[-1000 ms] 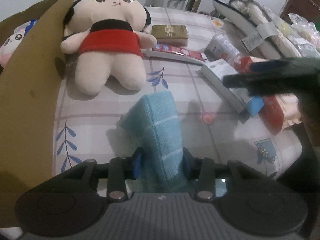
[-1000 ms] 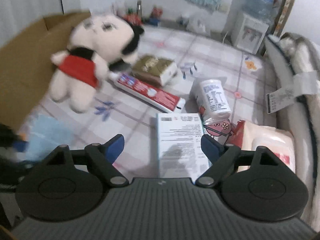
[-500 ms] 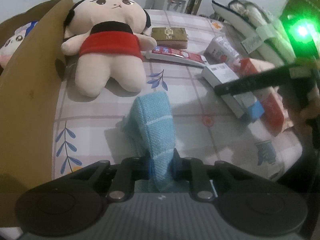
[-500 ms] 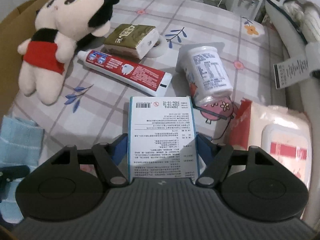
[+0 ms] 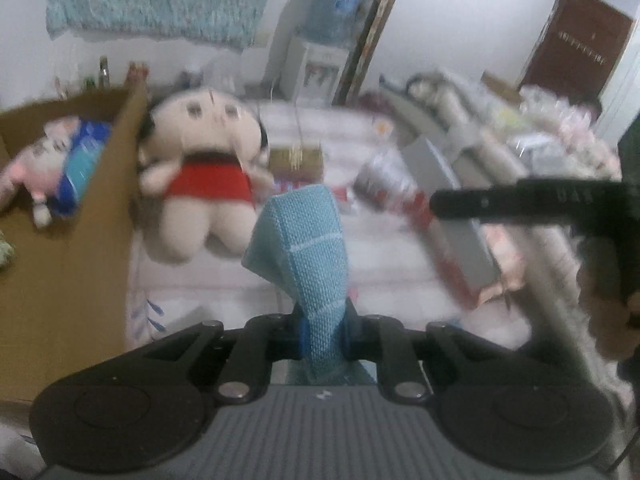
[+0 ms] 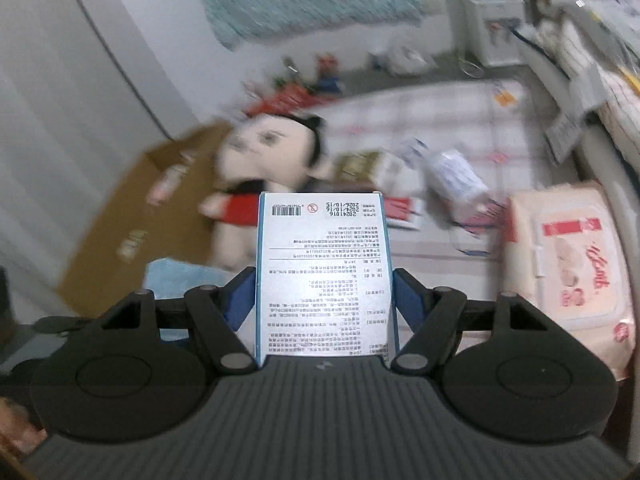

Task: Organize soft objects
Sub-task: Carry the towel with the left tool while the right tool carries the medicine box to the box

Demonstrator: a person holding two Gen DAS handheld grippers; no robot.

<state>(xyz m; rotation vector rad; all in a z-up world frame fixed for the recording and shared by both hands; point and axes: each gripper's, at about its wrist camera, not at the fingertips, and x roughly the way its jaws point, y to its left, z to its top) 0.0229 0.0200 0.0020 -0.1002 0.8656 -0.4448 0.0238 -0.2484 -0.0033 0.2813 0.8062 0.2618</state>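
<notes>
My left tongs clamped on blue cloth; cardboard box ahead-left, nearer this hand. Right tongs clamped on carton.

doll on bed, right of carton | towel before doll | wipes far right
</notes>
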